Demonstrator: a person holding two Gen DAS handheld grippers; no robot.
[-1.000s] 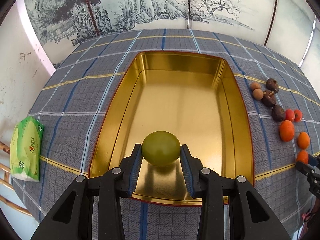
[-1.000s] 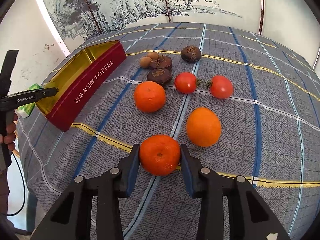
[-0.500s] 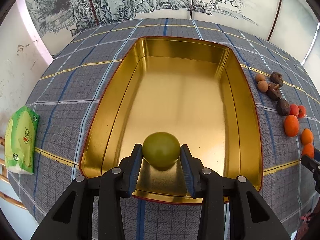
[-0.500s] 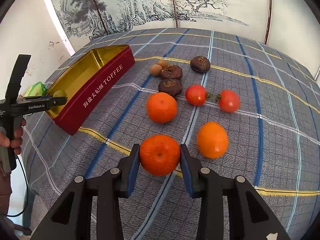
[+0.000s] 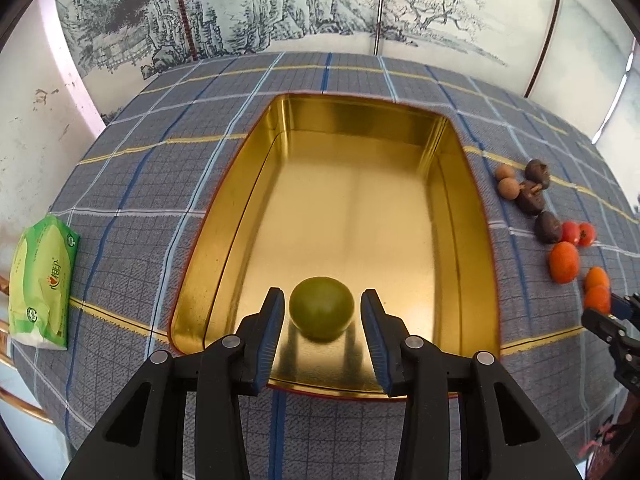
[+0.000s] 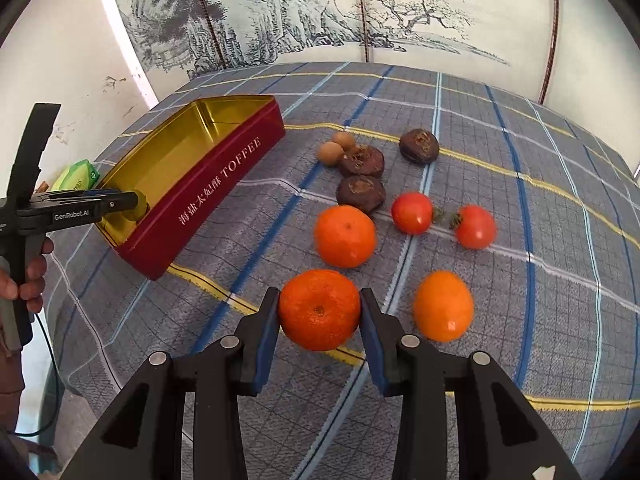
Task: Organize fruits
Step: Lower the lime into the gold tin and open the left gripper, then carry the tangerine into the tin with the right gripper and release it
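Observation:
A green fruit (image 5: pixel 322 307) lies on the floor of the gold tin (image 5: pixel 460 216) near its front wall. My left gripper (image 5: pixel 323 312) is open around it, with a gap on each side. My right gripper (image 6: pixel 319 314) is shut on an orange mandarin (image 6: pixel 319 309) and holds it above the checked cloth. The tin, red outside with TOFFEE lettering (image 6: pixel 208 184), stands at the left in the right wrist view, with the left gripper (image 6: pixel 132 203) at its near end.
On the cloth right of the tin lie two mandarins (image 6: pixel 345 236) (image 6: pixel 443 306), two tomatoes (image 6: pixel 412 213) (image 6: pixel 475 227), three dark brown fruits (image 6: pixel 418 145) and two small tan ones (image 6: pixel 330 153). A green tissue pack (image 5: pixel 42 280) lies at the left edge.
My left gripper has opened and let go of the green fruit, which now rests in the tin. My right gripper has lifted the mandarin and moved a little left.

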